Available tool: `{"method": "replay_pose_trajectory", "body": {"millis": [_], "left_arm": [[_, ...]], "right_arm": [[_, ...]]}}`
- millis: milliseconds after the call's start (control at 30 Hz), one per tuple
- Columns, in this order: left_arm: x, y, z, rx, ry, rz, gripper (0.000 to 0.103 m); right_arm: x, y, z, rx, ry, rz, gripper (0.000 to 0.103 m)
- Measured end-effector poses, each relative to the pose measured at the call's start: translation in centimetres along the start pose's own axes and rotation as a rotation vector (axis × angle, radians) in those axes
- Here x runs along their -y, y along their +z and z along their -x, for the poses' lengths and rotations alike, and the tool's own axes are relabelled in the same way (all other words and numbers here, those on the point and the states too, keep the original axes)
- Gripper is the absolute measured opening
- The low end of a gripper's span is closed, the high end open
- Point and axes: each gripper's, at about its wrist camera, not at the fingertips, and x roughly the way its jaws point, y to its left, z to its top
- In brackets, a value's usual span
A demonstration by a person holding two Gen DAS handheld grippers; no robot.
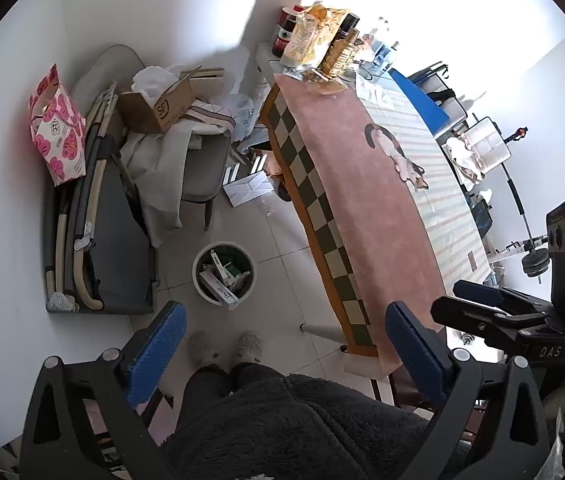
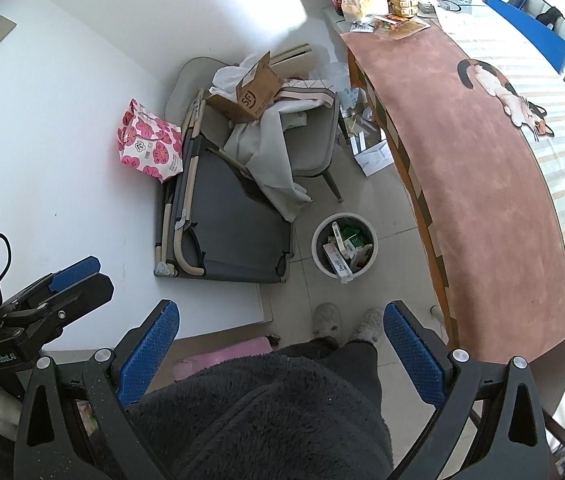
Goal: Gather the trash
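- My left gripper (image 1: 286, 330) is spread wide with nothing between the blue pads (image 1: 414, 344) — just hanging over the floor.
- Right gripper (image 2: 280, 330) looks the same: released, empty, pointing steeply down.
- The trash is in the round white bin (image 1: 224, 272) on the tiled floor, just left of the table; I can see small cartons and a toothpaste-style box (image 2: 336, 262) inside.
- The table (image 2: 482, 184) has a pink cat-print cloth, with snack bags (image 1: 312, 36) and bottles at its far end.
- Far left there's a chair piled with a cardboard box (image 1: 162, 106), plus a folded cot (image 2: 226, 232) against the wall.
- Fuzzy slippers (image 2: 346, 324) sit near the bottom — my operator's feet.
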Motion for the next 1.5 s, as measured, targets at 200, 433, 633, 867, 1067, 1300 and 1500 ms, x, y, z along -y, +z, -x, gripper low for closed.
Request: {"method": "replay_pose_trajectory", "body": {"millis": [200,433,633,867,1067,1300,1500], "left_arm": [[0.2,-0.3,-0.2,-0.004,0.003,0.008,0.102],[0.2,-0.5,-0.2,-0.003,0.006,0.01,0.102],[0.1,-0.5,-0.1,-0.005,0.007,0.012,0.102],[0.2,-0.3,-0.3,-0.012,0.005,0.005,0.102],[0.3,-0.3,-0.5,-0.011,0.004,-0.006,0.102],[1.0,0.2,-0.9,-0.018,-0.001,-0.019,0.102],[1.4,0.3,-0.9,-0.016,-0.005,-0.022,0.102]], "right_arm": [[0.2,-0.2,0.1,-0.009,-0.007,0.002,0.103],[0.3,-0.4,0.2,-0.012,-0.007,0.007,0.103],[0.5,-0.6,0.2,-0.015,-0.005,0.005,0.103],[0.7,-0.3,0.0,-0.013,-0.003,-0.007,0.103],[0.9,-0.3,0.1,-0.011,0.001,-0.012,0.103],[1.2,-0.3,0.3,-0.004,0.004,-0.023,0.103],[1.3,-0.3,0.6,0.005,0.008,-0.034,0.103]]}}
